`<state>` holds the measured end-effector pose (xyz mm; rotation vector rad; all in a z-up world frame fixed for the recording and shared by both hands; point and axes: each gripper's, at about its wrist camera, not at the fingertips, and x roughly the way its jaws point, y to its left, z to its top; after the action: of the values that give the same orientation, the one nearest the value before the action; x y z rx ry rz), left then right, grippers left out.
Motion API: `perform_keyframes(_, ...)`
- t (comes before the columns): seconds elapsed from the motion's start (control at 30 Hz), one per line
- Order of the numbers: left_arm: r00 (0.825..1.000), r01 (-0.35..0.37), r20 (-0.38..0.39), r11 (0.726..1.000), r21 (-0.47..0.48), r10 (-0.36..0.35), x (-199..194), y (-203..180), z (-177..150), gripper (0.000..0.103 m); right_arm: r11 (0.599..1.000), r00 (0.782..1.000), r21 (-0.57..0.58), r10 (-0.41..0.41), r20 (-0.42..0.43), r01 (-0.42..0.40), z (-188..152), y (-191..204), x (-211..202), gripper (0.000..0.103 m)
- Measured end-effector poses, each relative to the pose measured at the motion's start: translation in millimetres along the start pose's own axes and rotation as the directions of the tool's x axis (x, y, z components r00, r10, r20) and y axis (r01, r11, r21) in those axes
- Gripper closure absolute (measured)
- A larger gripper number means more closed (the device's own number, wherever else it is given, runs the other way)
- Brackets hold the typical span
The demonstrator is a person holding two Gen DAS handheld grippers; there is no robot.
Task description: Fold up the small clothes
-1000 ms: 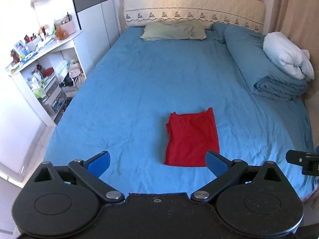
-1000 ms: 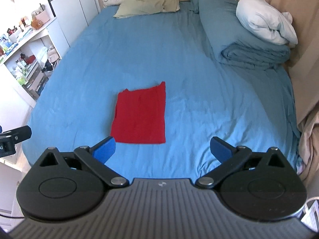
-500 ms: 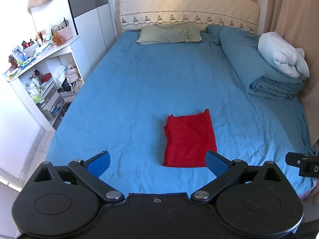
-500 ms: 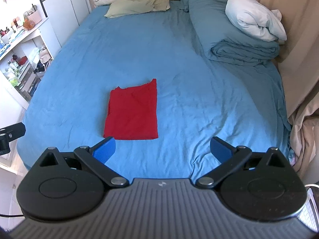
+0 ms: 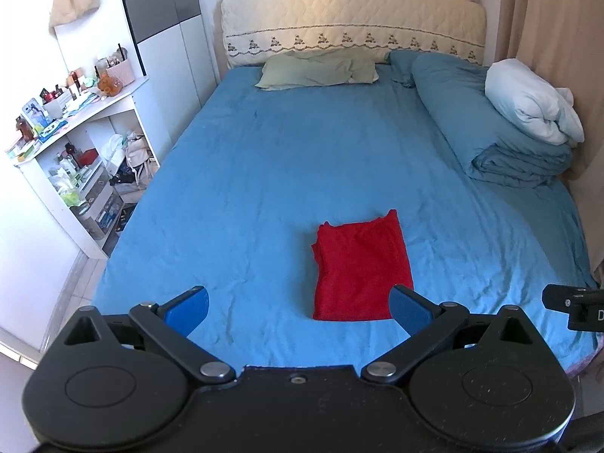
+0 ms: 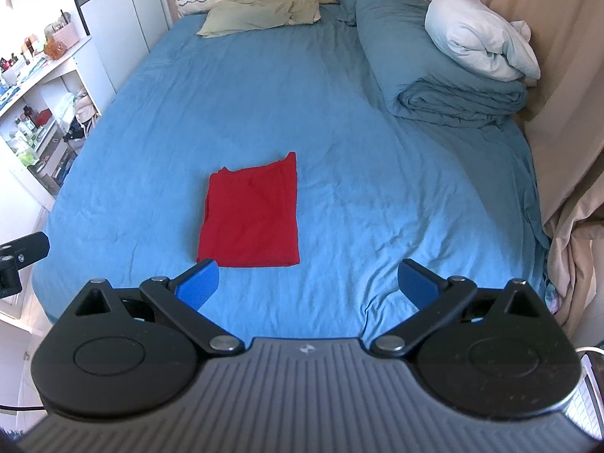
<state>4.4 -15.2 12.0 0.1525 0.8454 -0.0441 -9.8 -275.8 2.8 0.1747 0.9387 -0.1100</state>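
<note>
A red garment (image 5: 360,270) lies folded into a flat rectangle on the blue bed sheet (image 5: 264,173), near the foot of the bed; the right wrist view shows the same red garment (image 6: 251,215). My left gripper (image 5: 298,311) hangs open above the bed's near edge, well back from the cloth, holding nothing. My right gripper (image 6: 307,283) is open too and empty, also back from the cloth. Part of the right gripper's body (image 5: 573,305) shows at the left view's right edge.
A folded blue duvet (image 5: 502,147) with a white pillow (image 5: 532,107) lies on the bed's right side. A green pillow (image 5: 317,70) rests by the headboard. White shelves (image 5: 75,143) full of small items stand left of the bed. Curtains (image 6: 566,75) hang at the right.
Both grippers have drawn back and up from the bed, so the red garment looks smaller and farther off. The garment has not moved. Both stay open.
</note>
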Motion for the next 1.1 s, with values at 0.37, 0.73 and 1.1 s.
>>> perform_keyframes(0.37,1.000,-0.003,0.007,1.000,0.005,0.003,-0.5,2.1,0.6,0.000,1.000,1.000,-0.003,0.002,0.000,-0.002,0.8,-0.7,0.3,0.000)
perform_keyframes(0.73,1.000,-0.001,0.005,1.000,0.003,0.001,0.0,0.3,1.8,0.000,1.000,1.000,0.001,0.004,-0.001,-0.004,0.2,1.6,-0.2,0.000)
perform_keyframes(1.1,1.000,0.004,0.011,1.000,0.016,-0.004,-0.4,1.5,1.5,0.000,1.000,1.000,0.005,0.008,0.000,-0.008,0.9,4.4,-0.8,0.000)
